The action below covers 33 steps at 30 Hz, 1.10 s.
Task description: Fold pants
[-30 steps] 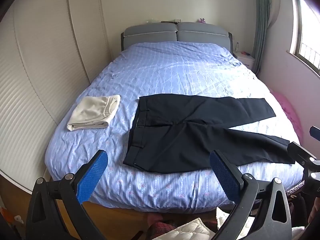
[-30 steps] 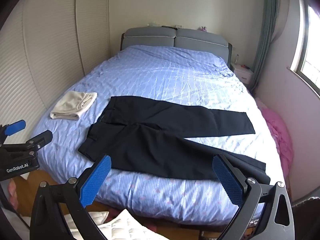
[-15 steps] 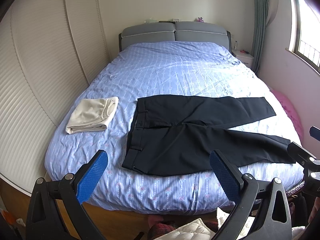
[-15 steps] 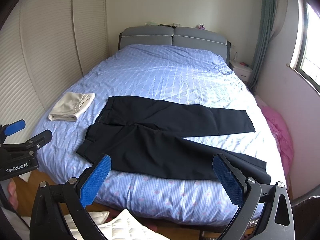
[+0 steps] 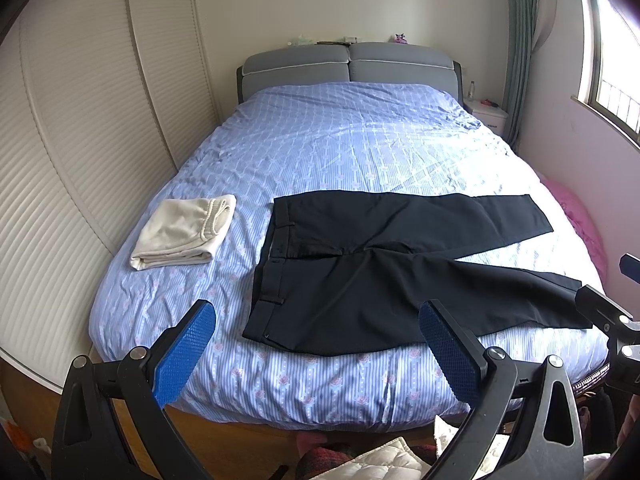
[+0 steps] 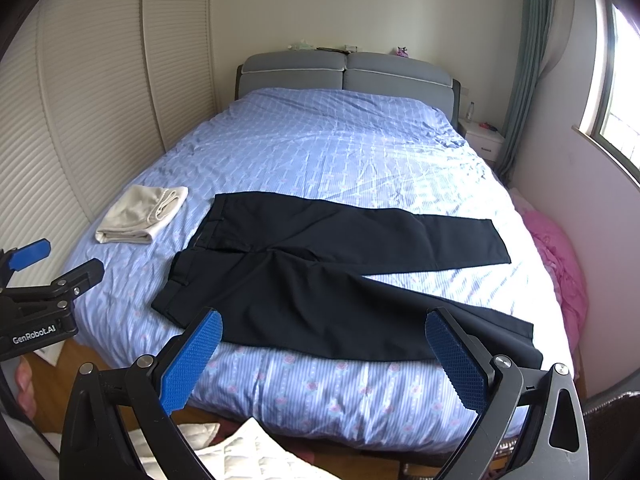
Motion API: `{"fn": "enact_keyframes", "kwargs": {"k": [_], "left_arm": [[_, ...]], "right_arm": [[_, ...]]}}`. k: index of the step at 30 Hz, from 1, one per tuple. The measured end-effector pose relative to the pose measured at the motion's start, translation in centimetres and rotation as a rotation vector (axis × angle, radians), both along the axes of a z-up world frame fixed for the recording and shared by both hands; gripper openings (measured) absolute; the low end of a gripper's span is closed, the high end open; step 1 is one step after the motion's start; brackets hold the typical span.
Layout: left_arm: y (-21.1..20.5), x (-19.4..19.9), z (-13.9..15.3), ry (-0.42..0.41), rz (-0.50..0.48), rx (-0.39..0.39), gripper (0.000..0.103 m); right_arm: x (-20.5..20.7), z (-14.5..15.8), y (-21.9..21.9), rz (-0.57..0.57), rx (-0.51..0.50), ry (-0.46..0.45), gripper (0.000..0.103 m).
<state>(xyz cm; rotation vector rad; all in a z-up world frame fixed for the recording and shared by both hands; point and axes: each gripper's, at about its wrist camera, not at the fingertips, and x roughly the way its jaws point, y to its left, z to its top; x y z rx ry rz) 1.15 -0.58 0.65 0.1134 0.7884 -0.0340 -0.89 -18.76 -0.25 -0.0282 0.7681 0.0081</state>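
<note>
Left gripper point(image 5: 316, 354) and right gripper point(image 6: 324, 358) both gaped wide, empty, short of the bed point(image 5: 360, 148). Pants point(image 5: 380, 264) lay flat just ahead, waistband toward the left gripper, legs splayed rightward.

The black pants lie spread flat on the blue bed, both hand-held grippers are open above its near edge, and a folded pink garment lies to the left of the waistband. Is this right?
One detail is wrong: the folded garment left of the waistband is cream, not pink, as the left wrist view shows. The black pants do lie flat on the blue bed, and both hand-held grippers, left and right, are open.
</note>
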Motion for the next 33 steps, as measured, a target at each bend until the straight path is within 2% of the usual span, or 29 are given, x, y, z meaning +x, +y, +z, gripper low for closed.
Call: {"fn": "enact_keyframes", "kwargs": {"k": [33], "left_arm": [[0.19,0.12,-0.27,0.006,0.02,0.001,0.103]], "right_arm": [[0.36,-0.7,0.09,0.008,0.001,0.013,0.103]]}}
